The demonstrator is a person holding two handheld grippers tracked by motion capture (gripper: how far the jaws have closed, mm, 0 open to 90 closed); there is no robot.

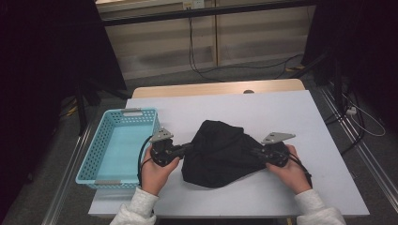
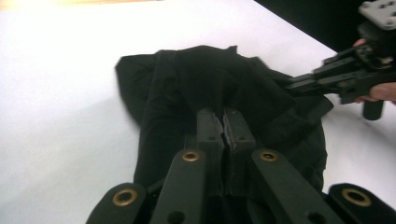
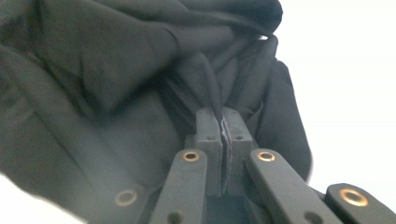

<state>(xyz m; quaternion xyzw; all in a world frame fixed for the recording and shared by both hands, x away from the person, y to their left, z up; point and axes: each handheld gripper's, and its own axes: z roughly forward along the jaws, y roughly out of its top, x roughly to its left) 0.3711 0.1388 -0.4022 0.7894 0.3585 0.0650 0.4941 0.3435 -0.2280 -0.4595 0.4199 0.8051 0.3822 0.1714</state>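
A crumpled black cloth garment [image 1: 220,152] lies bunched in the middle of the white desk [image 1: 281,112], to the right of a light blue perforated plastic basket [image 1: 105,140] that stands at the desk's left edge with nothing in it. The garment is not spread flat or folded, and it touches the desk along its whole underside.

The left tool [image 1: 187,148] comes in from the garment's left edge. In the left gripper view its jaws stand together with a thin fold of the black fabric [image 2: 219,79] pinched between the pads. The right tool [image 1: 253,152] meets the garment's right edge; in the right gripper view its jaws are likewise pressed together on a fold or cord-like seam of the cloth [image 3: 140,70]. The right tool [image 2: 299,84] also appears in the left gripper view, reaching into the far side of the bundle.

As a judgement, the gripping step looks done: both sides of the garment are clamped. What appears left is nearly everything else, namely lifting or stretching the cloth, shaping it, and probably setting it into the basket, which waits close by on the left. Whether the two grips sit on matching corners cannot be told, since the folds hide the garment's outline.
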